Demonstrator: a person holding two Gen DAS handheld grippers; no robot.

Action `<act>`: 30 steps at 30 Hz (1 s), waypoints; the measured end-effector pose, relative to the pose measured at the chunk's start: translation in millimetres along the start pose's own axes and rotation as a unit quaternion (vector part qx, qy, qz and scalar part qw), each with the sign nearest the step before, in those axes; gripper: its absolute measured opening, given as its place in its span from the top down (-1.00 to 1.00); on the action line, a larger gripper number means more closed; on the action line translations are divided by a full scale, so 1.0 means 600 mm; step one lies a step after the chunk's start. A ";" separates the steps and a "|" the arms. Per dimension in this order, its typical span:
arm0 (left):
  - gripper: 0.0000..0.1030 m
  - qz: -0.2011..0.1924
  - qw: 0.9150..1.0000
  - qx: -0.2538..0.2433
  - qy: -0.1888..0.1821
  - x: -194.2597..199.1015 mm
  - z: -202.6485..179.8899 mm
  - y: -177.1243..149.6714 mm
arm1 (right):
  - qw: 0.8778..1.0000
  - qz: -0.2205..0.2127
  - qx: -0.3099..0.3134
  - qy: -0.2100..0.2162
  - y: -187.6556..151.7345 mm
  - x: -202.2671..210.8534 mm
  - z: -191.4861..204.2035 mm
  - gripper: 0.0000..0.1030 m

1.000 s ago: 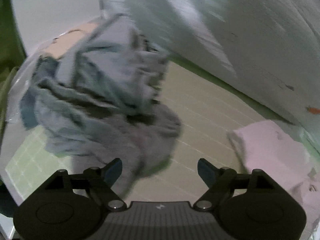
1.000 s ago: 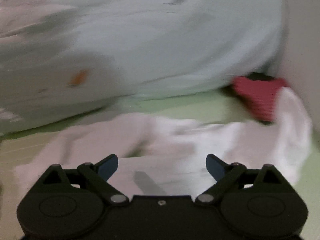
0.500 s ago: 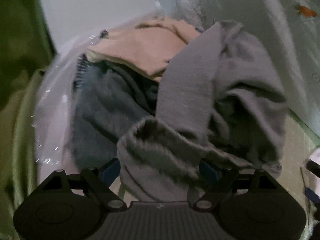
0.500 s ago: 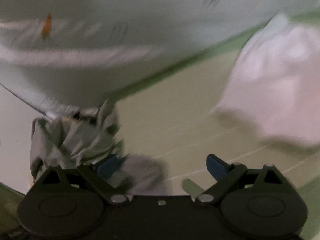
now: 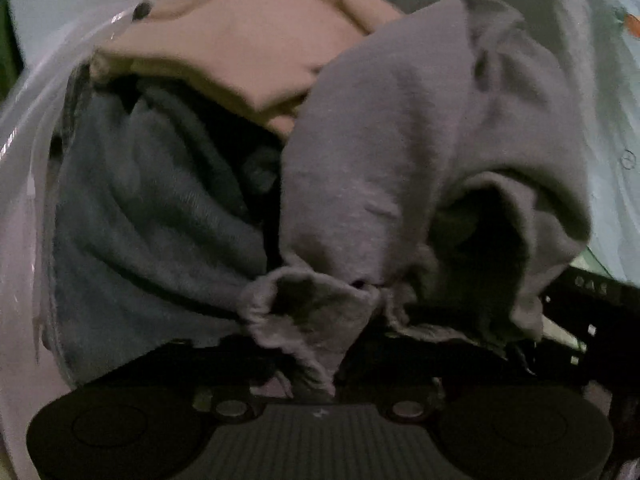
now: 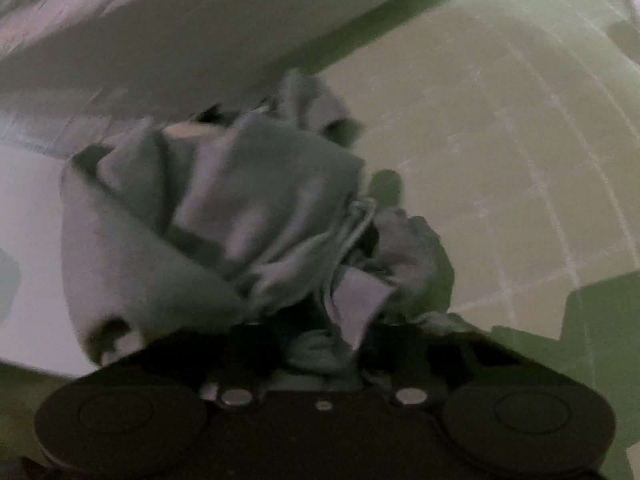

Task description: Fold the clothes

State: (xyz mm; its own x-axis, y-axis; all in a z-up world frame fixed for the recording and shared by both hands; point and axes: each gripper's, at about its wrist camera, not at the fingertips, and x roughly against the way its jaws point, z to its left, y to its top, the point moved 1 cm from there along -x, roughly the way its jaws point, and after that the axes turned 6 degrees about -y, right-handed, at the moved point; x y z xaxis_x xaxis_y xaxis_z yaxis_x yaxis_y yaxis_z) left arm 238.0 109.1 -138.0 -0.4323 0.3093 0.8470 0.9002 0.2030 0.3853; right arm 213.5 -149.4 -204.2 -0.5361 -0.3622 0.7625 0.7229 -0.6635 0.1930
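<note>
Left wrist view: the left tongs (image 5: 316, 376) are closing on a bunched hem of the grey garment (image 5: 420, 128), which lies atop the pile over a blue garment (image 5: 152, 216) and a peach one (image 5: 248, 44). Right wrist view: the right tongs (image 6: 324, 352) are closing on another grey fold (image 6: 248, 208) beside the green bed sheet (image 6: 500, 140). Lifting may drag neighbouring clothes along, since the layers are tangled.
</note>
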 end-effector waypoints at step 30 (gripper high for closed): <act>-0.33 -0.151 0.985 -0.027 0.083 0.142 0.014 0.186 | 0.976 -0.067 0.203 0.050 0.027 0.073 0.246 -0.24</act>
State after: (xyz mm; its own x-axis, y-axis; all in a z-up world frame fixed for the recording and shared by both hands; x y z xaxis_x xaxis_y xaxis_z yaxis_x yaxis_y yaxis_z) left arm 301.2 166.0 -26.1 -0.6706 0.0844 0.7370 0.7348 0.2123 0.6443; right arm 266.2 -79.3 -76.5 -0.6634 -0.3653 0.6530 0.7450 -0.4036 0.5311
